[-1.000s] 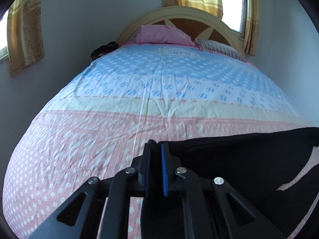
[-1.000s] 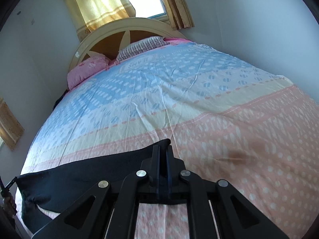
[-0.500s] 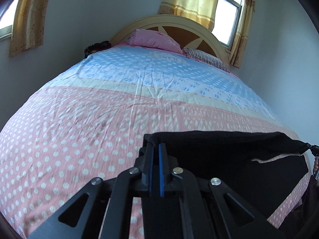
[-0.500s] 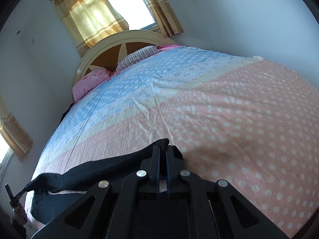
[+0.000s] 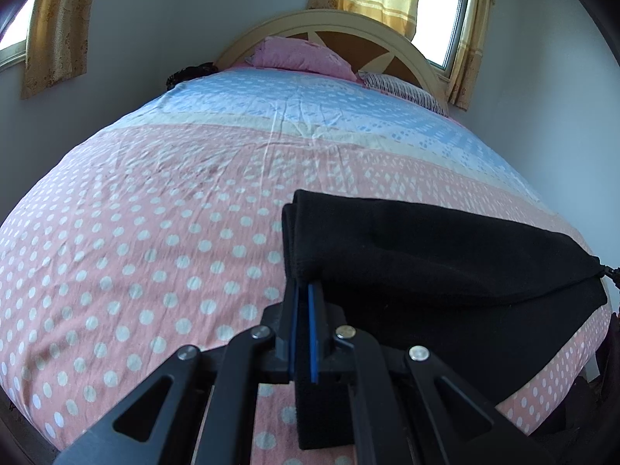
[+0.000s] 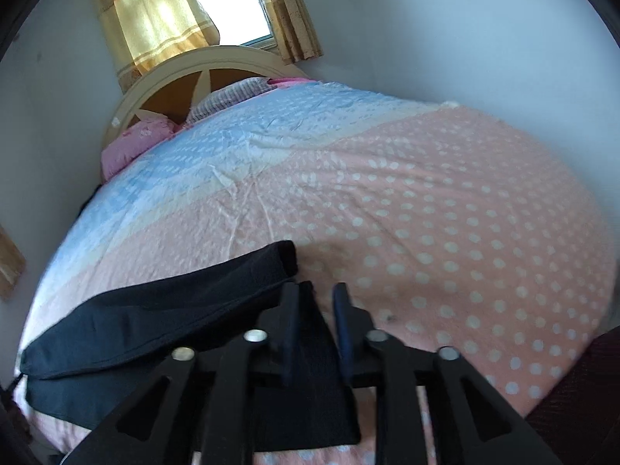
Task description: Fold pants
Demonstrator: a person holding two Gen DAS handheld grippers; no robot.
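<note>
On the near end of the bed (image 5: 162, 240), across the pink dotted part of the sheet, lie the black pants (image 5: 426, 255), doubled over so that one thick layer rests on another. In the left wrist view the fold runs from the middle of the picture off to the right. In the right wrist view the same dark band (image 6: 162, 310) stretches from the middle to the left edge. Far off stand a pink pillow (image 5: 298, 56), a striped pillow (image 5: 403, 89) and the curved headboard (image 5: 348, 25) under a curtained window (image 5: 445, 11).

The left gripper (image 5: 303, 290) is clenched on the left corner of the folded cloth. Its blue-lined fingers are almost together with a thin layer of black fabric pinched between them. The right gripper (image 6: 317, 294) is letting go. Its jaws are opening, black cloth lies in the gap between them, and the right finger stands clear of it. Whether the left finger touches the cloth I cannot tell.

The fabric looks soft, matte and fairly thick, perhaps fleece. It bends in rounded rolls, not sharp creases, so it will likely sag and drape if lifted by one point. It should be light and not slippery or fragile, though stacked layers may slide apart. The best hold is probably at the corners of a folded edge, pinching all layers together, one corner in each gripper, so the edge stays taut and straight.
</note>
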